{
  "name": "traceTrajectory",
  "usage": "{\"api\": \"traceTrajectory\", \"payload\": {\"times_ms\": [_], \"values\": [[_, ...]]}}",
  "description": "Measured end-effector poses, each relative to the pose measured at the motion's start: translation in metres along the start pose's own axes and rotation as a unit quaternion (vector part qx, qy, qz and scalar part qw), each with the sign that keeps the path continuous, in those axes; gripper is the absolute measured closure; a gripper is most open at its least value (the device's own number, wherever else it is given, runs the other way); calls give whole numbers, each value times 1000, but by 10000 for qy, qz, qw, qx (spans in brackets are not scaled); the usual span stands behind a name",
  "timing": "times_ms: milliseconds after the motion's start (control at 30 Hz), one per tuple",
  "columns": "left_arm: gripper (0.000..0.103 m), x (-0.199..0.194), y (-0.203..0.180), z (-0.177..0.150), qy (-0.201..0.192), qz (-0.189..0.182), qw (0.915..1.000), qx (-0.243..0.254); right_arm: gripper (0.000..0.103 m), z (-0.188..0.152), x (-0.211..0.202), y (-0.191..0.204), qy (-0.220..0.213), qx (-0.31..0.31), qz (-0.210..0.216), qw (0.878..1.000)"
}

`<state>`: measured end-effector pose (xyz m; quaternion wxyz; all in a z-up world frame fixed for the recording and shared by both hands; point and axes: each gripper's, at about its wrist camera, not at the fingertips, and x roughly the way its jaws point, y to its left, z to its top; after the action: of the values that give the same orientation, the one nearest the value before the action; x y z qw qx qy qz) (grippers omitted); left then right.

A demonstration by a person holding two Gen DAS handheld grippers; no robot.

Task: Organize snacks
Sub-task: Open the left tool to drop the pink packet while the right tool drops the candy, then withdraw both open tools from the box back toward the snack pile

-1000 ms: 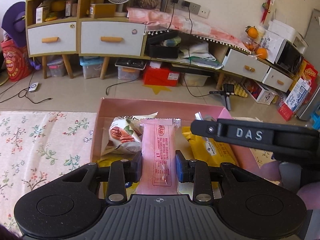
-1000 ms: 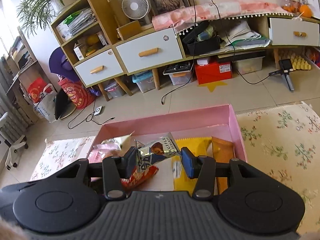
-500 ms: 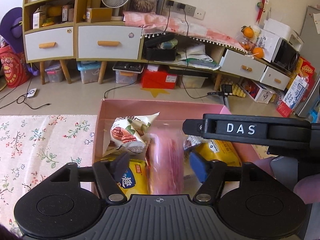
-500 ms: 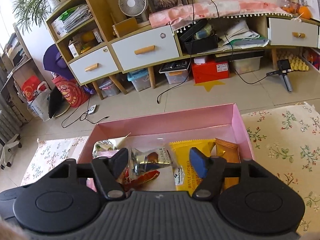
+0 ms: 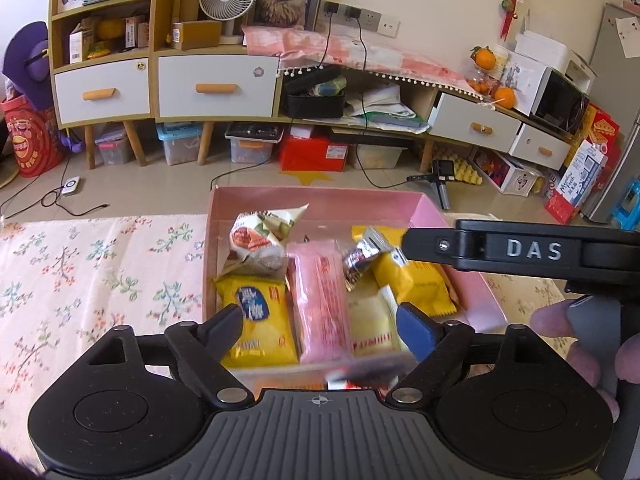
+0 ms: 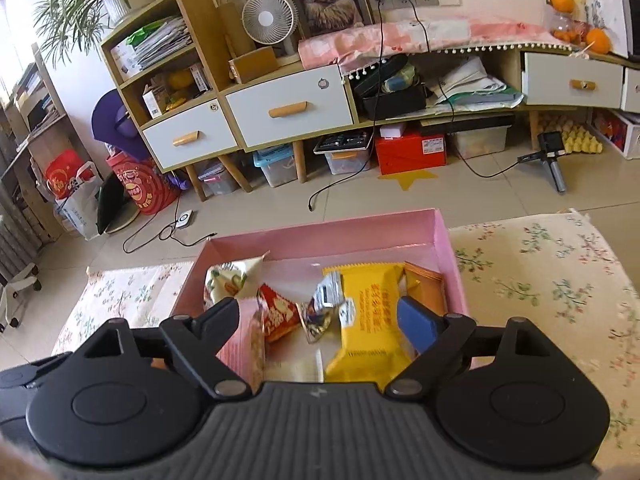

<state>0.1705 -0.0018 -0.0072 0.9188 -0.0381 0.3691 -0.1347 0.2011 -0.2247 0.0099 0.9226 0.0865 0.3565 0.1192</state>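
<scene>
Both grippers, left (image 5: 320, 322) and right (image 6: 320, 320), just opened, empty, above pink box (image 5: 320, 200) holding three yellow packets, one pink wafer (image 5: 320, 300)

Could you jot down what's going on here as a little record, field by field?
container: pink box on a floral cloth
contents: pink wafer pack, yellow packets, silver truffle wrapper, nut packet
left gripper: jaws just opened, nothing gripped, above the pink wafer pack
right gripper: jaws just opened, nothing gripped, above the box

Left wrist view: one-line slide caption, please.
Left tongs open above the pink wafer pack, lying among snacks in the pink box.
</scene>
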Motion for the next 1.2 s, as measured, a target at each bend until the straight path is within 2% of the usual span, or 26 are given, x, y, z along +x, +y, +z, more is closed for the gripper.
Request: {"api": "traceTrajectory", "payload": {"times_ms": [500,667,1200], "values": [[9,-53,-10,-33,67,5,9999,114,10,-34,-49,-5,22,-200,-230,9995],[7,-67,-10,-46,91,8,9998,155,6,-47,-62,-6,10,-126,-188,9997],[4,-83,-1,-82,87,81,9988,468,2,-91,-73,5,88,-727,-239,9970]]}}
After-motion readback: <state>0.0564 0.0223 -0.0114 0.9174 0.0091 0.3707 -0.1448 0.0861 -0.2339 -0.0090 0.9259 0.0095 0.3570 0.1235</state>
